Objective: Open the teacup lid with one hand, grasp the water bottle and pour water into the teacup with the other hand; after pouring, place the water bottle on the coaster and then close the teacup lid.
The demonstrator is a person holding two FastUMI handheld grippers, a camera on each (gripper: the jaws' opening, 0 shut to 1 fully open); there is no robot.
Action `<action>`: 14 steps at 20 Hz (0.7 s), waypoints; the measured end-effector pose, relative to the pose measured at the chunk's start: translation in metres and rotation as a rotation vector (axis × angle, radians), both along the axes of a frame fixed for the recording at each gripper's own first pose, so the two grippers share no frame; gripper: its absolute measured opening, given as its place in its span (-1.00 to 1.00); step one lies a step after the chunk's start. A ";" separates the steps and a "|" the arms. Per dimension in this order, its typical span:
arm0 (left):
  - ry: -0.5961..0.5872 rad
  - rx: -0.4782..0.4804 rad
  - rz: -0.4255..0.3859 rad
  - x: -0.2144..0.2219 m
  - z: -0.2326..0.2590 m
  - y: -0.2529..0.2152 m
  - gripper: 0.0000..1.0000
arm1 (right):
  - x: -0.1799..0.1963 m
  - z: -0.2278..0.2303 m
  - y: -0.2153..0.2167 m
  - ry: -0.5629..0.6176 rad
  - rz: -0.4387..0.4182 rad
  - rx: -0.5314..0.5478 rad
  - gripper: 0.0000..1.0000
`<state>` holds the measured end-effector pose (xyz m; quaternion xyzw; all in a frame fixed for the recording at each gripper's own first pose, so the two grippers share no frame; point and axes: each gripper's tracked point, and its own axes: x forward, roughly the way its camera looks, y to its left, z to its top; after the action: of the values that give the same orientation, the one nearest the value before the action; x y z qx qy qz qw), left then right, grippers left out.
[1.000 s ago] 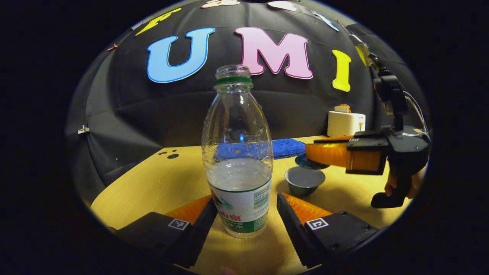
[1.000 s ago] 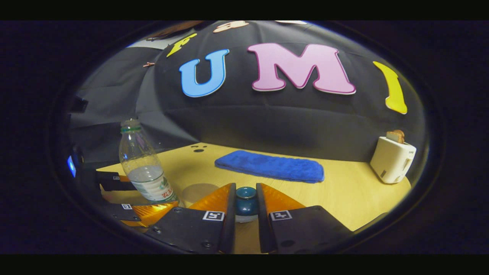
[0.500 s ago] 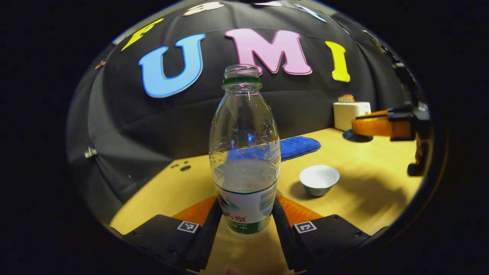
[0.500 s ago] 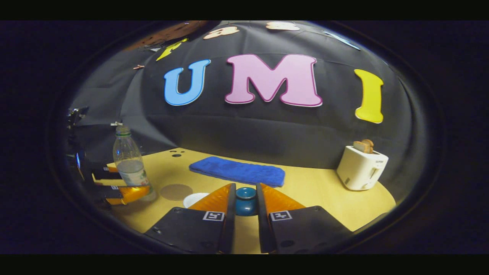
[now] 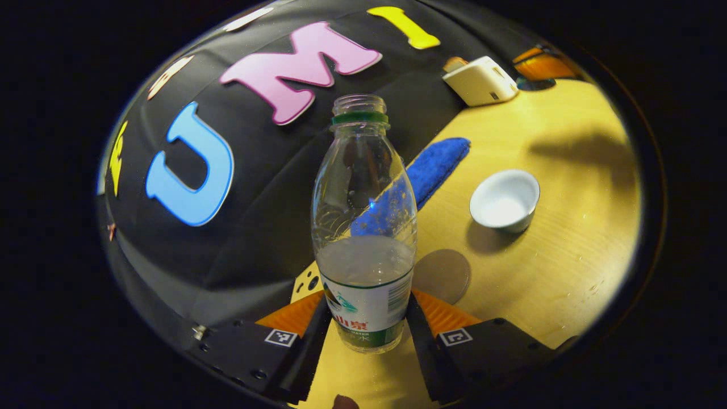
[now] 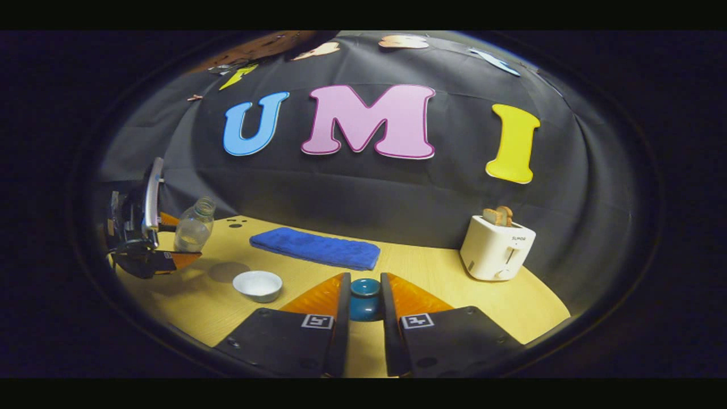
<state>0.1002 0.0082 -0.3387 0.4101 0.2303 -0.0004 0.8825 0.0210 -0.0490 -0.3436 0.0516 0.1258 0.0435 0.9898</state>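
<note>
My left gripper (image 5: 366,318) is shut on the clear uncapped water bottle (image 5: 363,227), about half full, gripped at its label and lifted off the table, tilted. The white teacup (image 5: 504,200) stands open on the table to its right, with the round brown coaster (image 5: 442,275) below the bottle. In the right gripper view, my right gripper (image 6: 364,309) is shut on the dark teal teacup lid (image 6: 365,298) by its knob, held above the table. The teacup (image 6: 258,284), coaster (image 6: 228,271), tilted bottle (image 6: 194,228) and left gripper (image 6: 170,257) sit at the left there.
A folded blue cloth (image 6: 316,248) lies along the back of the wooden table (image 6: 443,284). A white toaster (image 6: 495,247) with toast stands at the back right. The cloth (image 5: 431,167) and toaster (image 5: 481,80) appear behind the bottle in the left gripper view.
The left gripper has raised the bottle off the table and tilted it towards the teacup. The right gripper has carried the lid further right, away from the cup.
</note>
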 end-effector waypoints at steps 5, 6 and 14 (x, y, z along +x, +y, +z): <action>0.053 0.234 -0.033 0.006 -0.001 0.014 0.51 | -0.008 -0.008 -0.019 0.000 -0.013 -0.029 -0.43; 0.052 0.285 -0.038 0.007 0.001 0.018 0.51 | -0.009 -0.008 -0.022 -0.001 -0.016 -0.033 -0.43; 0.036 0.515 -0.093 0.028 0.012 0.024 0.50 | -0.017 -0.006 -0.043 0.007 -0.037 -0.044 -0.43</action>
<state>0.1279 0.0327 -0.3266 0.6314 0.2191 0.0104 0.7438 0.0039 -0.0920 -0.3499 0.0325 0.1292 0.0225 0.9908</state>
